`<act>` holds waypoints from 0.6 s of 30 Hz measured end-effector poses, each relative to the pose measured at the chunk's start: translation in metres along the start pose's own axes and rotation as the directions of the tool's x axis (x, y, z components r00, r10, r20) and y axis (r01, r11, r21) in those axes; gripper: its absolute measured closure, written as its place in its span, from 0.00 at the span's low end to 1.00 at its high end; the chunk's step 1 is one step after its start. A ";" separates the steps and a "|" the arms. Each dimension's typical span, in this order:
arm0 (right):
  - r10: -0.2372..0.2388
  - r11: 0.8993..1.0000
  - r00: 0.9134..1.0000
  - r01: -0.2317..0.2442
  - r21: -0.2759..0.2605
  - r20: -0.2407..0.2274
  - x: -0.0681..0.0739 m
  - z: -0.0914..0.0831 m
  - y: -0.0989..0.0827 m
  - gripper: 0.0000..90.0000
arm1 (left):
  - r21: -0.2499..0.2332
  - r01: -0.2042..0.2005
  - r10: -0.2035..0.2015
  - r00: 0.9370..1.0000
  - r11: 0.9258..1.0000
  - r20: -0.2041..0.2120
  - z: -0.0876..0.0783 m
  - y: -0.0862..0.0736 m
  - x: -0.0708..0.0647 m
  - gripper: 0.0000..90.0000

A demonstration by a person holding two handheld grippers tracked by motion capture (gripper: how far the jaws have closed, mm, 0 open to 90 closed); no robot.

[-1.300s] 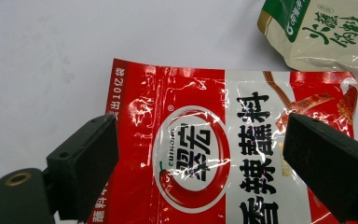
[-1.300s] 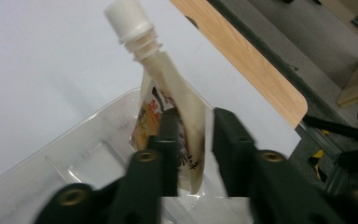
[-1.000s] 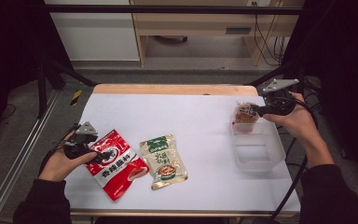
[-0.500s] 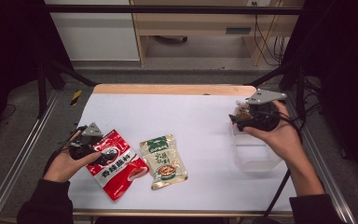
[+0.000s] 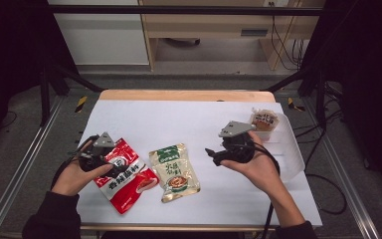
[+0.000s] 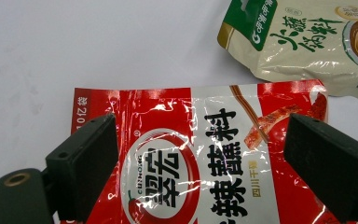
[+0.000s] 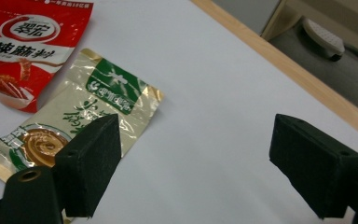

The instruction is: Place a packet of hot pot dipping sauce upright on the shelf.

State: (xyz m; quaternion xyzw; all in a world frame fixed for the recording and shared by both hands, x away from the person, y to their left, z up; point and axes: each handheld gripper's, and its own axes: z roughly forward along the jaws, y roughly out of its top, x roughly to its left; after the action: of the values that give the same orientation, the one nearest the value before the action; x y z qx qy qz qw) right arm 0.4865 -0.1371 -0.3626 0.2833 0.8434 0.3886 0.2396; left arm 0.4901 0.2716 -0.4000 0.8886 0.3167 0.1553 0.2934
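Left gripper [image 5: 115, 167]: Its jaws are wide apart. It hangs over the red sauce packet [image 5: 124, 174] and nothing is pinched.
Right gripper [image 5: 210, 153]: Its jaws have just been opening and now stand wide apart with nothing between them. It is over bare white table, pointing toward the green and cream sauce packet [image 5: 174, 172].
Left hand [image 5: 72, 175]: It holds the left gripper at the near left of the table.
Right hand [image 5: 256, 167]: It holds the right gripper right of the middle.
Red packet: It lies flat at the near left. Just beside it on the right is the green and cream packet.
High view: It shows a clear plastic box [image 5: 286, 157] on the right side of the table [image 5: 179, 114]. A small snack pack [image 5: 264, 120] sits at the far end of the box.
Left gripper view: It shows the red sauce packet [image 6: 200, 158] up close, with shiny wrinkles and big writing. A corner of the green and cream sauce packet [image 6: 307, 42] is farther off.
Right gripper view: It shows the green and cream sauce packet [image 7: 79, 121] partly behind one jaw. The red sauce packet [image 7: 28, 42] is beyond it. The wooden table edge [image 7: 284, 70] runs past, with the floor behind.
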 end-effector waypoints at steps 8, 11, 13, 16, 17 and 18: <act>-0.018 1.000 0.999 0.019 0.021 -0.036 0.027 0.030 -0.001 0.18 | -0.003 -0.004 0.004 1.000 1.000 0.003 -0.001 0.002 -0.002 0.12; -0.007 1.000 0.999 0.009 0.023 -0.053 0.033 0.039 -0.001 0.18 | -0.004 -0.007 0.007 1.000 1.000 0.001 -0.002 0.002 -0.002 0.12; -0.012 0.999 0.998 0.014 0.034 -0.057 0.038 0.045 -0.002 0.18 | -0.009 -0.007 0.007 1.000 1.000 -0.001 -0.002 0.003 -0.003 0.12; -0.014 0.999 0.998 0.017 0.052 -0.057 0.044 0.052 -0.003 0.18 | -0.010 -0.012 0.012 1.000 1.000 0.001 -0.003 0.004 -0.004 0.12; -0.009 0.999 0.998 0.012 0.046 -0.062 0.045 0.055 -0.004 0.18 | -0.012 -0.013 0.013 1.000 1.000 -0.002 -0.002 0.005 -0.004 0.12; -0.007 0.999 0.998 0.010 0.050 -0.064 0.047 0.057 -0.006 0.18 | -0.012 -0.014 0.014 1.000 1.000 0.000 -0.002 0.005 -0.004 0.12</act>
State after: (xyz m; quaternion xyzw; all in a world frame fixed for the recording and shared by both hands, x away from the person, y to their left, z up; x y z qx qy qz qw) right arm 0.4862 -0.0798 -0.4087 0.2730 0.8614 0.3750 0.2069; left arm 0.4882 0.2665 -0.3954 0.8888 0.3097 0.1593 0.2978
